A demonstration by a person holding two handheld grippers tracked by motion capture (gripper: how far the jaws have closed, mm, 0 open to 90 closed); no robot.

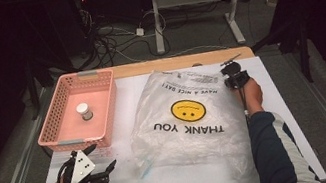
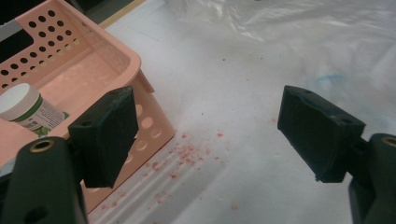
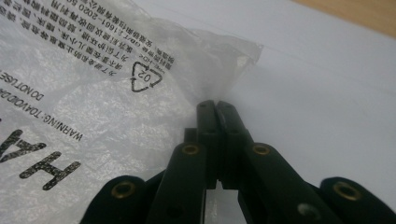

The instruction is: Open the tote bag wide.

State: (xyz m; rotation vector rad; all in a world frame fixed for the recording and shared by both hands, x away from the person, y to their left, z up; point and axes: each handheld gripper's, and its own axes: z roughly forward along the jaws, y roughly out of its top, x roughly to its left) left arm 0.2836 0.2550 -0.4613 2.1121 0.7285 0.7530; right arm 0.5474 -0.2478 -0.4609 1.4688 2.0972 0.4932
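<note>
Black jaws of the right gripper [image 3: 215, 105] pinched shut on the far-right edge of the thin, limp, slippery clear plastic smiley-face bag [image 1: 187, 117], lying mid-table at twelve o'clock from the person, best held by its hem, while the left gripper [image 2: 205, 135] gapes empty

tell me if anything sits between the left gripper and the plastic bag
Nothing visible does. The left gripper, jaws open, sits near the pink basket; bare white table lies between it and the plastic bag.
</note>
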